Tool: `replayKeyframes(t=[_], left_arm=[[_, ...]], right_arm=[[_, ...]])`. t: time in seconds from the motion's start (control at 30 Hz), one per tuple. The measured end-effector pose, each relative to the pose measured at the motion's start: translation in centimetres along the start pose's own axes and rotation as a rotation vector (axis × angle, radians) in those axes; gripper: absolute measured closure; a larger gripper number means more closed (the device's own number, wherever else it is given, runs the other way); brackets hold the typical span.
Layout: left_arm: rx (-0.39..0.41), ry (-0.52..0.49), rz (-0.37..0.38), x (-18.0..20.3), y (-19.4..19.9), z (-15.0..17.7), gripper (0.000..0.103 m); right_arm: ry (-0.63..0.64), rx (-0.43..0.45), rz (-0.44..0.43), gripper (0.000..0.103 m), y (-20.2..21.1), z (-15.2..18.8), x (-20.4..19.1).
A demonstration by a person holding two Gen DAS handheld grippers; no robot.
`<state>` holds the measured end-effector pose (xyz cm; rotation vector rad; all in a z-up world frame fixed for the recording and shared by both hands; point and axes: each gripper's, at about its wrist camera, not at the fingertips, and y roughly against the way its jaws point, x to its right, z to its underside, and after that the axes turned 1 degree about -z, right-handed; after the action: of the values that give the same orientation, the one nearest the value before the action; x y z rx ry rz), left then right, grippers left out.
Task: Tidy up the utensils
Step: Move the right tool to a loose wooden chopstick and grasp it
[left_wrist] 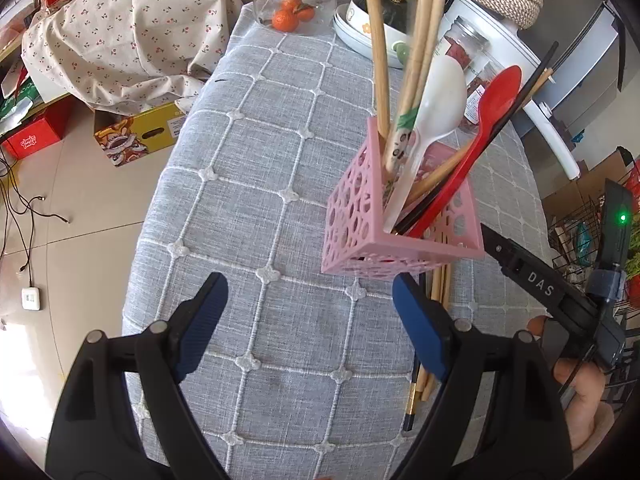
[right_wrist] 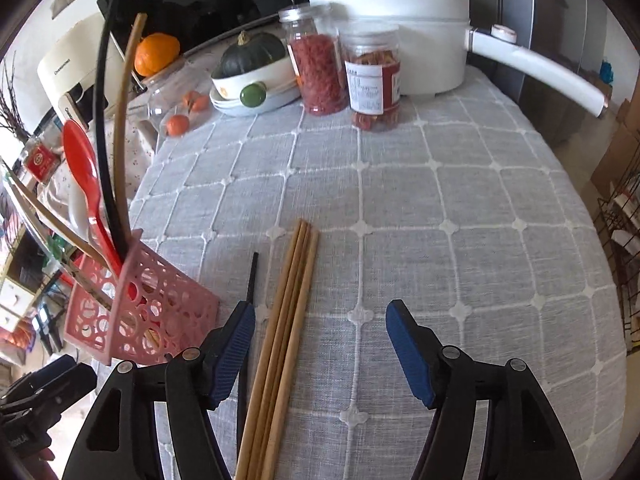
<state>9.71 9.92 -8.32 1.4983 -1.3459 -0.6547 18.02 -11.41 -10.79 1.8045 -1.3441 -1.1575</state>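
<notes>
My right gripper [right_wrist: 320, 344] hangs with its jaws spread and nothing pinched; the wooden chopsticks [right_wrist: 286, 312] lie on the grey tablecloth [right_wrist: 460, 208] just inside its left pad, bottom centre of the right wrist view, with a black chopstick [right_wrist: 252, 276] beside them that runs under that pad. My left gripper [left_wrist: 308, 320] is spread wide too, empty over bare cloth at the bottom of its own frame.

The risk I see: closing from here would catch the bundle off-centre, and loose sticks could fan out or roll, or the black one gets left behind. A hasty drop into the holder could also tip it, since it looks light and top-heavy.

The pink perforated holder [left_wrist: 360, 216] stands right of centre in the left wrist view, carrying a red spoon [left_wrist: 486, 120], a white spoon [left_wrist: 436, 96], wooden sticks and what I take to be wrapped chopsticks, though blur makes that uncertain.
</notes>
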Motion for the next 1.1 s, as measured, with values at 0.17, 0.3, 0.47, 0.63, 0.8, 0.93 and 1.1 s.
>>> replayKeyframes(t=[0.17, 0.3, 0.47, 0.63, 0.8, 0.93, 1.1], left_arm=[[-0.006, -0.007, -0.001, 0.7, -0.4, 0.0, 0.019], [-0.015, -0.022, 0.011, 1.2, -0.6, 0.1, 0.019], [-0.012, -0.033, 0.006, 1.3, -0.5, 0.1, 0.019], [-0.010, -0.027, 0.007, 1.1, -0.5, 0.1, 0.019], [-0.010, -0.030, 0.009, 1.1, -0.5, 0.2, 0.019], [-0.005, -0.045, 0.007, 1.3, -0.4, 0.2, 0.019], [0.015, -0.103, -0.002, 2.1, 0.1, 0.6, 0.019]], right_arm=[[-0.009, -0.060, 0.027, 0.034, -2.1, 0.2, 0.1], [-0.014, -0.073, 0.055, 0.034, -2.9, 0.2, 0.5], [-0.004, -0.082, 0.070, 0.034, -3.4, 0.1, 0.6], [0.020, -0.085, 0.090, 0.034, -3.9, 0.1, 0.2], [0.043, -0.076, 0.118, 0.034, -4.1, 0.2, -0.1], [0.053, -0.073, 0.126, 0.035, -4.1, 0.2, -0.3], [0.098, -0.077, 0.144, 0.055, -4.0, 0.6, -0.3]])
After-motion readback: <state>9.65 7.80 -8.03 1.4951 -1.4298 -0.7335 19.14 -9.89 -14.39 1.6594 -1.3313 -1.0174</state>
